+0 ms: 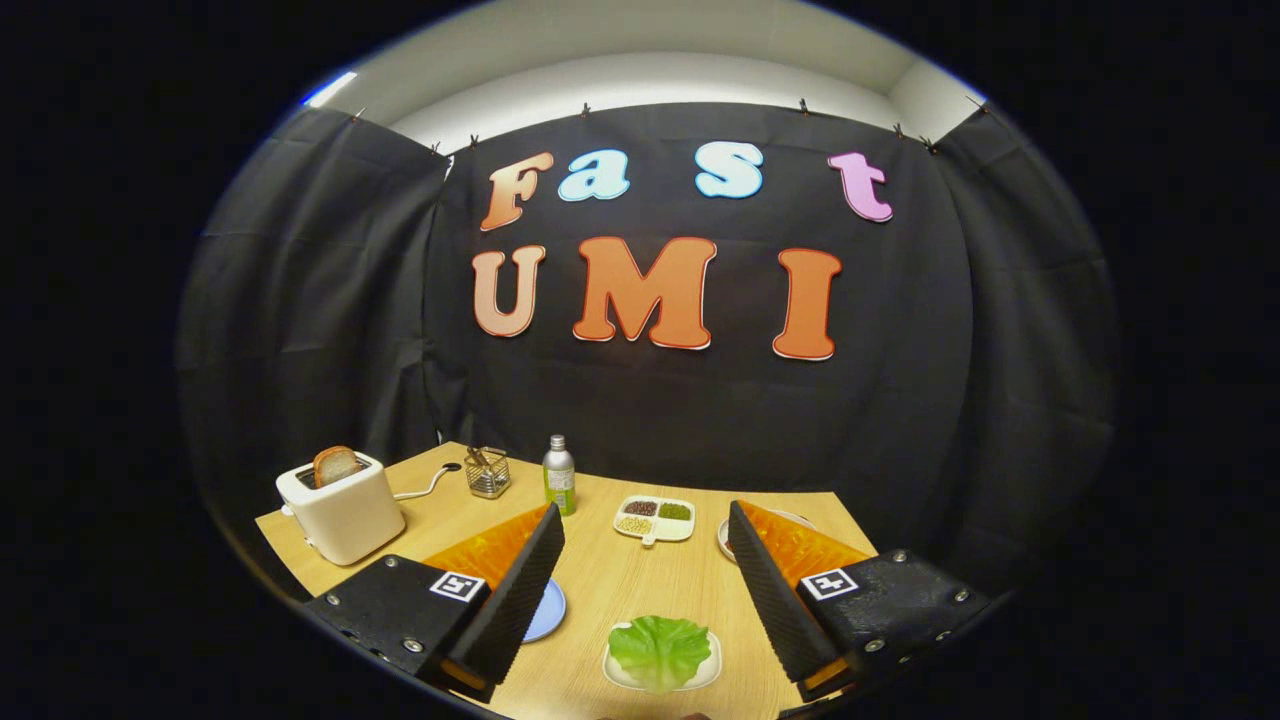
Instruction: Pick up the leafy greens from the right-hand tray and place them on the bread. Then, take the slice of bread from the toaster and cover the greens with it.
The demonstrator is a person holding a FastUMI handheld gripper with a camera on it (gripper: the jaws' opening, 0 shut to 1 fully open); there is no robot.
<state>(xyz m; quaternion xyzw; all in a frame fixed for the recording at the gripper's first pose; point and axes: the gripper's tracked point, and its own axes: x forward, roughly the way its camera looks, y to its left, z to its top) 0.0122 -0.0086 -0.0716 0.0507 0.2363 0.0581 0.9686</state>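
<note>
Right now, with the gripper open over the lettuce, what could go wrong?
1. The leafy greens lie flat on a shallow tray; the open gripper might clamp the tray rim or nudge it instead of pinching the leaf.
2. One finger hides most of the blue plate, so placement there may be judged poorly.
3. The bread slice in the toaster stands near the table edge; a hard pull could shift the toaster.

The gripper view looks forward and slightly down from above the near table [690, 585] edge, toward the booth's back wall [900, 420], fingers [520, 590] spread wide in the lower frame.
</note>
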